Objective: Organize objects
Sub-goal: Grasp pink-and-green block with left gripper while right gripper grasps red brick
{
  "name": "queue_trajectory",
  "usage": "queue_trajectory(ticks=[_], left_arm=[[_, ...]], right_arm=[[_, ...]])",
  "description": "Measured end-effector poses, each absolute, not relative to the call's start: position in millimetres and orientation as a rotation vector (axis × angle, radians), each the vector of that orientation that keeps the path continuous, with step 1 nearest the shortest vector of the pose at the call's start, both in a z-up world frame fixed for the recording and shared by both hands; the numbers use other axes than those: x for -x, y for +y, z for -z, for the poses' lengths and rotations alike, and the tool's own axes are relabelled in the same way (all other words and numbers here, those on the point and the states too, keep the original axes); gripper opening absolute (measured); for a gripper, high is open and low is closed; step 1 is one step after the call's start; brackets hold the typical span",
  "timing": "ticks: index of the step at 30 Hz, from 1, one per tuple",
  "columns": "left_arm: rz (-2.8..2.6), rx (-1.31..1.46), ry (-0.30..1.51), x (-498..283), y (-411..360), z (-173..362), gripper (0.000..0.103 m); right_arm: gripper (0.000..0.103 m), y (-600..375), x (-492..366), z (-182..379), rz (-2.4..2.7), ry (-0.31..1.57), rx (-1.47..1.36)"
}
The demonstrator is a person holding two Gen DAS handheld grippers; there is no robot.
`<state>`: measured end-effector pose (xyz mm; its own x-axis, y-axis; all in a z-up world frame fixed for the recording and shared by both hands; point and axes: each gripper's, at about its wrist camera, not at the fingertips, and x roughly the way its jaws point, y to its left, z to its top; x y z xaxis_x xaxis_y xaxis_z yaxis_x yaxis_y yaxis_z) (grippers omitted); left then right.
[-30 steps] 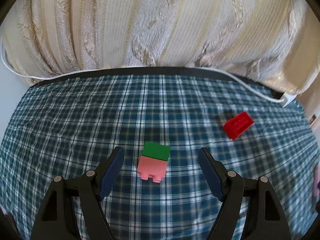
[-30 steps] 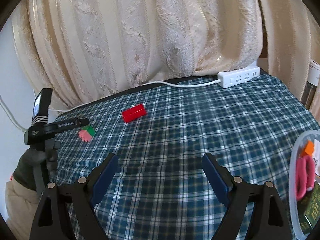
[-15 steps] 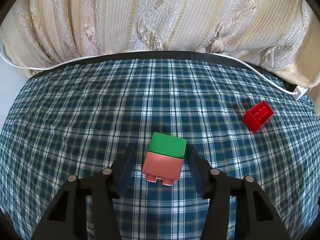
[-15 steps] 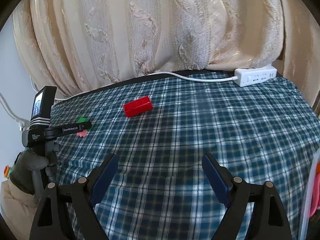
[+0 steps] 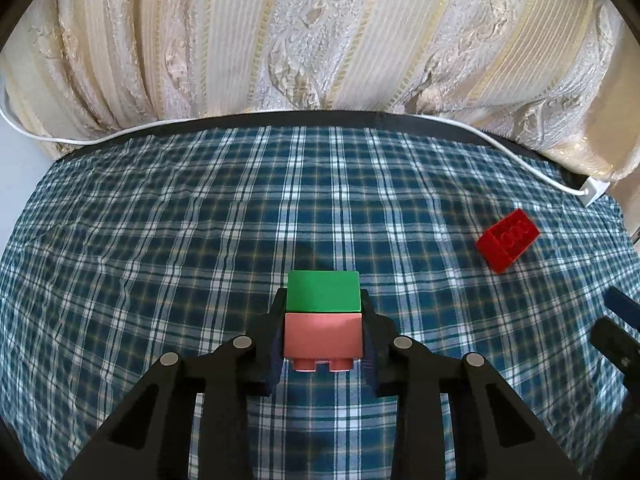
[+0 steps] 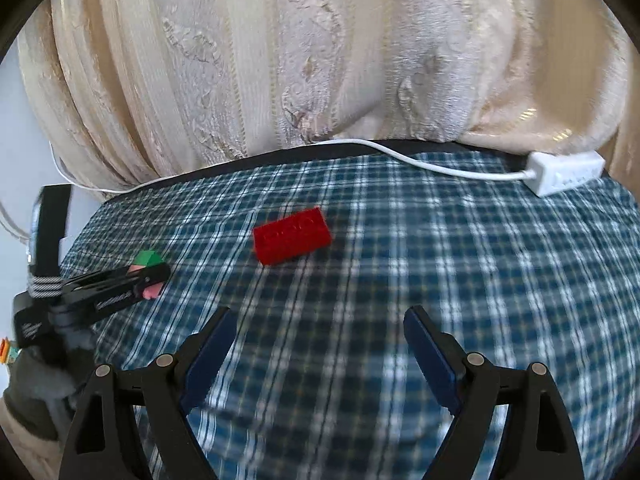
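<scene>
Left gripper (image 5: 323, 336) clamped on pink-and-green block (image 5: 322, 316). Right gripper (image 6: 320, 344) spread wide, holding nothing. Red brick (image 6: 292, 235) apart on plaid cloth (image 6: 440, 260); power strip (image 6: 564, 172) seemingly at the cloth's far edge, by the curtain (image 6: 320, 60).

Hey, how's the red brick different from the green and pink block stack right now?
The red brick is one flat, single-colour piece; the green and pink block stack is two cube-like blocks joined. The red brick lies free on the plaid cloth, while the stack is clamped between the left gripper fingers. Both are studded toy bricks.
</scene>
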<state>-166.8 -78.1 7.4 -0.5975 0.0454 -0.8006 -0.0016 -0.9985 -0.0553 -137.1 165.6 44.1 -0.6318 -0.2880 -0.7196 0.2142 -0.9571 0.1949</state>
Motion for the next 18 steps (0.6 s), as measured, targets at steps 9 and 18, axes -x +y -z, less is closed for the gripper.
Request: queue_trajectory(ticks=[9, 18], left_arm=[[-2.800, 1.365, -0.084, 162, -81, -21, 0.032], [-2.810, 1.354, -0.095, 158, -83, -27, 0.032]], right_arm=[[0.089, 137, 185, -31, 2.556, -0.085, -1.226], [0.089, 116, 212, -20, 2.539, -0.012, -1.264]])
